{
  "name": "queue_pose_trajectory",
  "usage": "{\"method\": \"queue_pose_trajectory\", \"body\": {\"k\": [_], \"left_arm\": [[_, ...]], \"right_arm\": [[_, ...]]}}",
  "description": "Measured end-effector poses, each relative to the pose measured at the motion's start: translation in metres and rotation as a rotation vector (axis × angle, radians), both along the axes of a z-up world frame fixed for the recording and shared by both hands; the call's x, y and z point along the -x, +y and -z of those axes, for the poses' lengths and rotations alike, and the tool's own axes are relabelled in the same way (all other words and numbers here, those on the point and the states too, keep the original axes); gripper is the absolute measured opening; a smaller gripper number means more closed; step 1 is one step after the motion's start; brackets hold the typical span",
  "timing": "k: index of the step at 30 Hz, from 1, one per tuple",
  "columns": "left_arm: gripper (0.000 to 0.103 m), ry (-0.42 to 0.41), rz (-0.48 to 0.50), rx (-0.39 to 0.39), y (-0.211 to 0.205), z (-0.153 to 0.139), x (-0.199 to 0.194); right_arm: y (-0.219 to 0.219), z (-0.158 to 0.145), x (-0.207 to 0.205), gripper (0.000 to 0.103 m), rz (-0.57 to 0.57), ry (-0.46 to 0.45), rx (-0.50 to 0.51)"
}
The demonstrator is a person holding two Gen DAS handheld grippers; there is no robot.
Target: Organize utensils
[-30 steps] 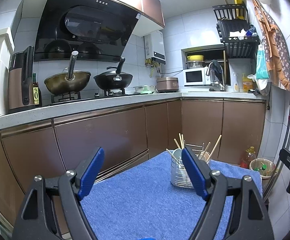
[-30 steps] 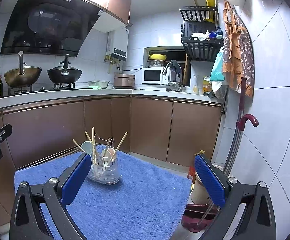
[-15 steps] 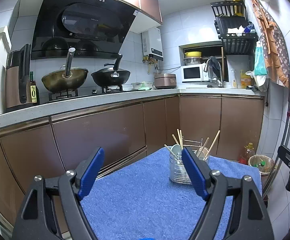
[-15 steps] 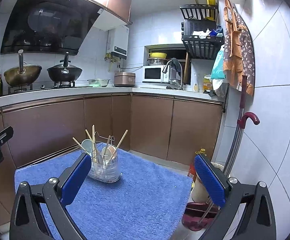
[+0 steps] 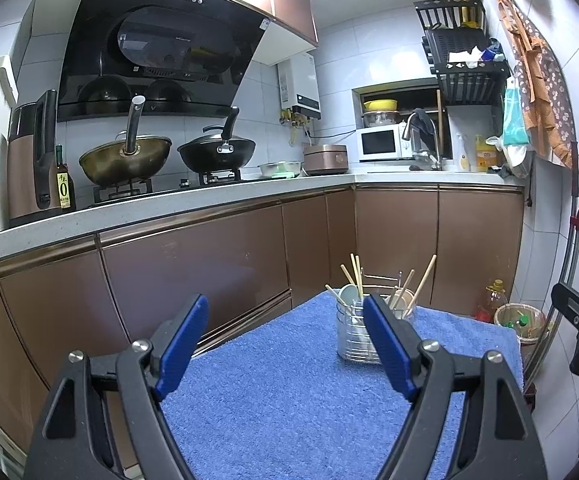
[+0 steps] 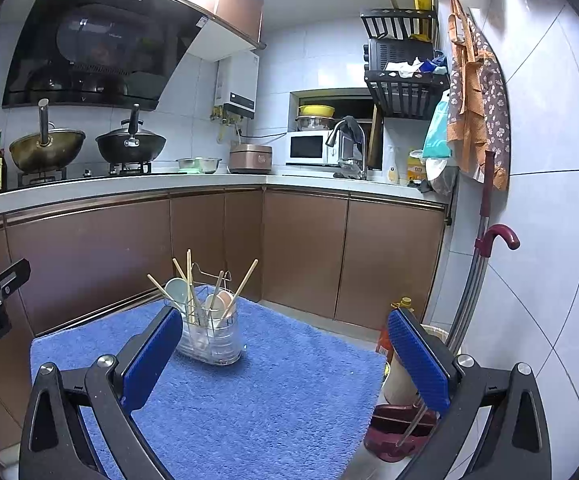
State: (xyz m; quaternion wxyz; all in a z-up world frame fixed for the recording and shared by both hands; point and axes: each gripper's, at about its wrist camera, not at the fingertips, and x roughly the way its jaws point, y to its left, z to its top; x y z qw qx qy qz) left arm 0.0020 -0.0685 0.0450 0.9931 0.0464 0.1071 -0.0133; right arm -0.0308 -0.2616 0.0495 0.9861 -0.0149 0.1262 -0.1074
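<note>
A clear utensil holder point(image 5: 355, 336) with a wire rack stands on a table covered by a blue towel point(image 5: 289, 400). It holds several wooden chopsticks point(image 6: 245, 280), a pale blue spoon point(image 6: 177, 290) and a pinkish spoon point(image 6: 217, 304). The holder shows in the right wrist view point(image 6: 211, 340) too. My left gripper point(image 5: 285, 340) is open and empty, above the towel short of the holder. My right gripper point(image 6: 285, 348) is open wide and empty, behind and to the right of the holder.
Brown kitchen cabinets point(image 5: 209, 256) run behind the table under a white counter with woks point(image 5: 125, 160). A waste basket point(image 5: 523, 320) and an oil bottle point(image 5: 491, 300) sit on the floor at right. A red-handled umbrella point(image 6: 489, 248) leans on the wall.
Both views have shifted slightly, so the holder sits a little lower and nearer in the frames. Both grippers stay open and empty.
</note>
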Motion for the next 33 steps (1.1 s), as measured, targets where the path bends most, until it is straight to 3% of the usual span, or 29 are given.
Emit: {"method": "queue_pose_trajectory", "body": {"k": [33], "left_arm": [[0.078, -0.024, 0.001, 0.001, 0.01, -0.005, 0.012]], "right_arm": [[0.013, -0.008, 0.009, 0.103, -0.015, -0.004, 0.007]]}}
